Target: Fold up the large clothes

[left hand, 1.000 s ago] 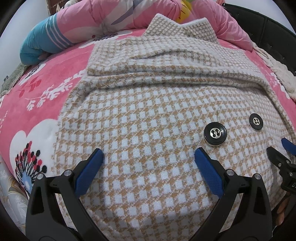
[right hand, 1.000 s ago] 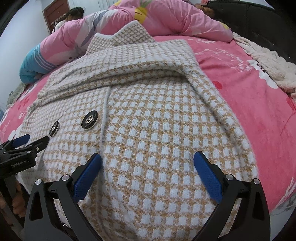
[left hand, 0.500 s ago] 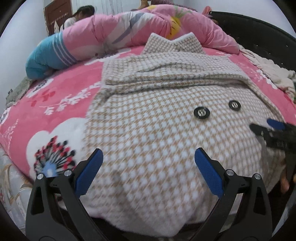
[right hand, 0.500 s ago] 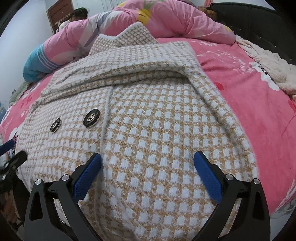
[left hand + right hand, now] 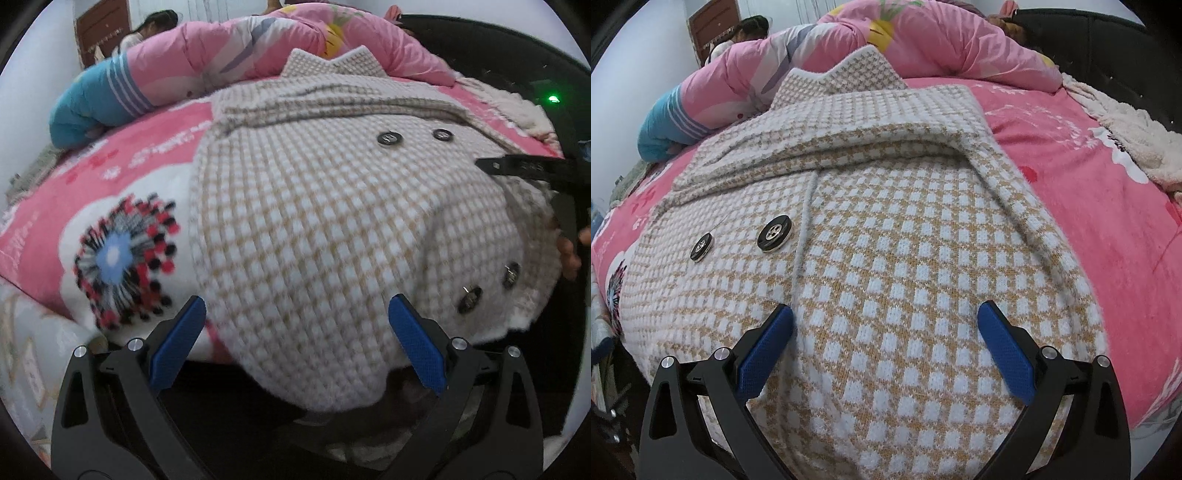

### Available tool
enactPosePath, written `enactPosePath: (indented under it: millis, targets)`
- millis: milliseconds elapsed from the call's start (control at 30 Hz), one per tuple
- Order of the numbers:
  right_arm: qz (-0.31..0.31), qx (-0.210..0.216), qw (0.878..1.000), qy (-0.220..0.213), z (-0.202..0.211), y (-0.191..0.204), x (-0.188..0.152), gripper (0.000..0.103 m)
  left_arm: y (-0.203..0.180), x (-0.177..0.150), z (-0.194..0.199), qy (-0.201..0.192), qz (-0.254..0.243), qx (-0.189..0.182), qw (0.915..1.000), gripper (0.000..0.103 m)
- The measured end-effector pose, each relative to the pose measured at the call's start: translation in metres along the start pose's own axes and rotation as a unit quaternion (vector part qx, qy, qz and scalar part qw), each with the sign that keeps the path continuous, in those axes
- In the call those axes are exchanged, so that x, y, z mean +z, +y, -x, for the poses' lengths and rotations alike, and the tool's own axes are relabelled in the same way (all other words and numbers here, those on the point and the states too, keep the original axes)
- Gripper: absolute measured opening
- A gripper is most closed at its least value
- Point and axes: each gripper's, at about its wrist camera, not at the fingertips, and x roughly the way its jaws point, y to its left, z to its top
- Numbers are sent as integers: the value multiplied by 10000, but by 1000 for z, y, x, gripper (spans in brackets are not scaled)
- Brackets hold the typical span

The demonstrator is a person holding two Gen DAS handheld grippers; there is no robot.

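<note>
Checked coat (image 5: 886, 258) lies flat on pink bedspread (image 5: 1108, 229), hem hanging over the near bed edge, collar (image 5: 846, 74) pointing away toward the rolled duvet (image 5: 942, 44); long axis runs near-to-far. Free bedspread on both sides of it (more on the left). Left gripper (image 5: 297, 325) jaws wide, empty, now pulled back off the bed edge vs 1 s ago, so the lower buttons (image 5: 469, 299) show. Right gripper (image 5: 884, 332) jaws wide, nothing held, over the hem, barely moved. Upper buttons (image 5: 774, 233) left of the placket.
</note>
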Motion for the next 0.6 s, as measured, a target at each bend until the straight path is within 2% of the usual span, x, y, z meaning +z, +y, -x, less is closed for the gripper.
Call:
enactPosePath:
  millis: [67, 233, 600]
  targets:
    - [8, -7, 10000, -7, 0, 0, 0, 97, 3, -9, -2, 29, 29, -145, 9999, 96]
    - [13, -18, 10000, 19, 0, 0, 1, 97, 8, -27, -5, 174, 56, -211, 9996, 96]
    - [23, -55, 10000, -14, 0, 0, 1, 97, 11, -43, -16, 256, 189, -643, 9974, 96]
